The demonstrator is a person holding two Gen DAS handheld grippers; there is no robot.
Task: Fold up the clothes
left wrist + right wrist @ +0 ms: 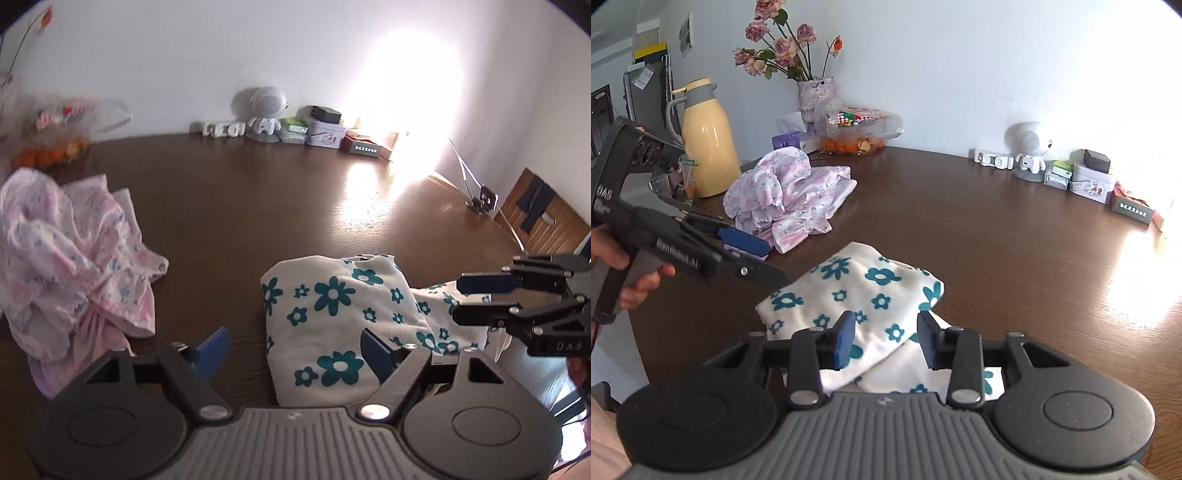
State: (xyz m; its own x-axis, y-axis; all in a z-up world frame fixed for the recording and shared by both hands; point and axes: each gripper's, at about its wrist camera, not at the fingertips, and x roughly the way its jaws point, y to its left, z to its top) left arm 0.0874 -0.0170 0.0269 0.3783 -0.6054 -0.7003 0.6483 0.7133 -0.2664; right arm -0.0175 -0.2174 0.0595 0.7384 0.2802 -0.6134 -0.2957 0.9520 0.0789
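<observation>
- The white cloth w/ teal flowers (857,291) lay folded in a bundle on the brown tabletop (997,229), near the front edge.
- Right gripper (886,338) was right over the cloth's near end. Its jaws were partly open, cloth between them, but the pads didn't seem to press it.
- Left gripper (291,350) had jaws wide open, holding nothing. The cloth's edge sat just inside its right pad.
- The bundle's long side ran from near-left to far-right in the right wrist view.
- Both hands were close; the right one looked nearer.
- The pink crumpled clothes (74,251) lay apart to the left, prob. next to fold.
- A yellow jug (709,147), flowers in a vase (816,92) & small boxes (1089,181) stood far back, not in the way.
</observation>
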